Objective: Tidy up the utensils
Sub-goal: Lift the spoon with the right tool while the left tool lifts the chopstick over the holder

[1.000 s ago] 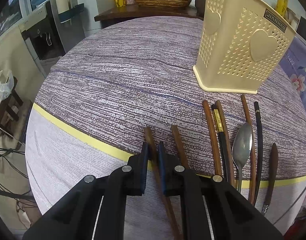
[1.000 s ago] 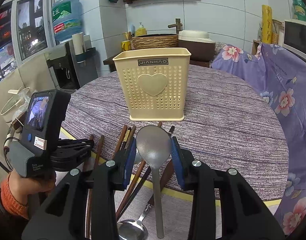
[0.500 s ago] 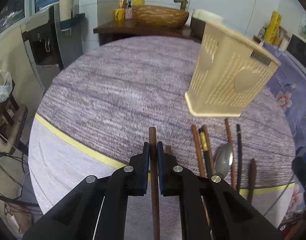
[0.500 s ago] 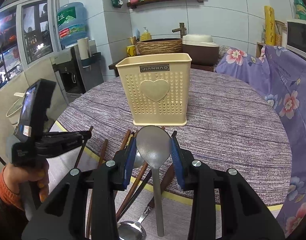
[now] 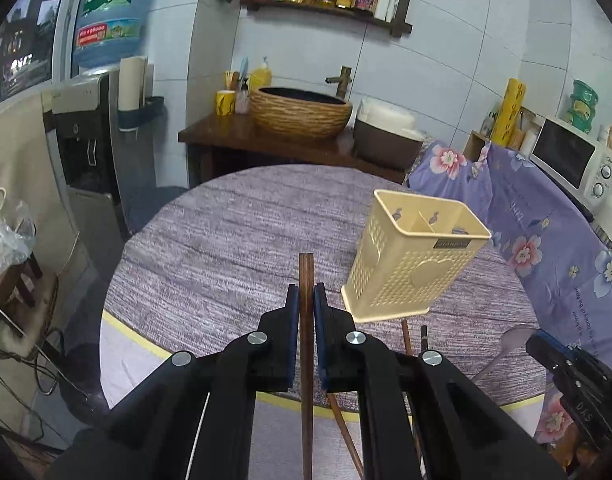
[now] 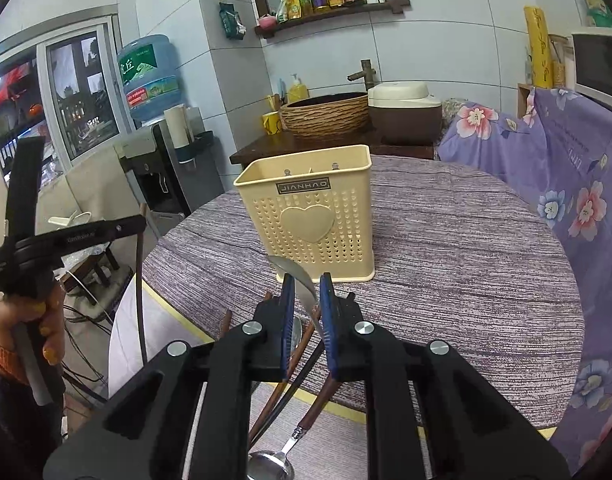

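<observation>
My left gripper (image 5: 304,297) is shut on a brown wooden chopstick (image 5: 306,276), held in the air left of the cream perforated utensil holder (image 5: 414,268). From the right wrist view that left gripper (image 6: 139,222) hangs at the far left, with the chopstick (image 6: 139,280) dangling below it. The jaws of my right gripper (image 6: 306,292) are closing on a metal spoon (image 6: 295,274) turned on its edge, just in front of the holder (image 6: 310,216). Under it, several chopsticks (image 6: 279,384) and a brown-handled spoon (image 6: 273,466) lie on the table.
The round table (image 6: 446,272) has a purple-grey cloth with a yellow band (image 5: 125,338) near its front edge. A floral purple cover (image 6: 578,184) lies to the right. Behind the table stand a woven basin (image 5: 301,114) and a rice cooker (image 6: 404,110), and a water dispenser (image 5: 85,128) at the left.
My left gripper has lifted the chopstick off the table and risen. The right gripper's jaws have narrowed on the spoon, which turned from flat onto its edge, and it rose a little.
</observation>
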`<state>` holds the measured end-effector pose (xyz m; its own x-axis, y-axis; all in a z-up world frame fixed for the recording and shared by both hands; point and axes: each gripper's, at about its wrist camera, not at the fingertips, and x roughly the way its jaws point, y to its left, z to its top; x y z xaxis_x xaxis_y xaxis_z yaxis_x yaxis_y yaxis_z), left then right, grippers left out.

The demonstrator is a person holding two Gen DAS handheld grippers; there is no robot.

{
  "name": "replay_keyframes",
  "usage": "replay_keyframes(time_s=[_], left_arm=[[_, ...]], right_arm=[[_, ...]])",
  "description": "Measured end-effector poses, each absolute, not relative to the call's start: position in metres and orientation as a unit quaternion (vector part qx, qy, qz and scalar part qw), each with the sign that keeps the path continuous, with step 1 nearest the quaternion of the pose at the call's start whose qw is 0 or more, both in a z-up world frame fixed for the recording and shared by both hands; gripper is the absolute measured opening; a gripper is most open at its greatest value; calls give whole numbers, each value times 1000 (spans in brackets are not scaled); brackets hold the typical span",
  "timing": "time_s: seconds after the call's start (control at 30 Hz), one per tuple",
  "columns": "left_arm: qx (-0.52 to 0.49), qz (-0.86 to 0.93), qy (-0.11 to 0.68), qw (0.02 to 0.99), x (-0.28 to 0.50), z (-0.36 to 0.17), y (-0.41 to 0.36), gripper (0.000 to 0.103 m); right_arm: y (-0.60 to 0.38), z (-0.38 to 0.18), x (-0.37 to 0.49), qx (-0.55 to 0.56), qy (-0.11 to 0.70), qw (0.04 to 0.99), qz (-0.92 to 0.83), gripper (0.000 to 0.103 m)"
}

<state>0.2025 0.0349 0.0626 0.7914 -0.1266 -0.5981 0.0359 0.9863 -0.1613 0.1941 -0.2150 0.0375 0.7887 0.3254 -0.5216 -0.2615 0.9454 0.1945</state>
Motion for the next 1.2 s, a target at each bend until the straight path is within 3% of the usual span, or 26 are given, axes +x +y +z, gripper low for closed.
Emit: replay_keyframes(time_s=[0.3, 0.33, 0.37, 0.43, 0.73, 1.2], left_arm=[[-72, -47, 314, 946, 204, 62, 36, 9], [-74, -48, 314, 945, 204, 63, 36, 9], [-75, -48, 314, 945, 203, 63, 37, 9], [-73, -48, 313, 946, 202, 63, 38, 9], [-80, -50, 308, 947, 197, 65, 42, 9], [-81, -69, 311, 944, 200, 61, 44, 9]], right_arm=[[-215, 21, 210, 53, 298, 940, 157, 11], [-214, 18, 214, 54, 307, 935, 171, 17], [-211, 14, 219, 56, 317, 929, 183, 32], [-203, 8, 224, 48, 320, 927, 190, 44], [-116, -30, 259, -157, 375, 850, 336, 44], [-62, -61, 302, -296, 413, 760, 405, 44]])
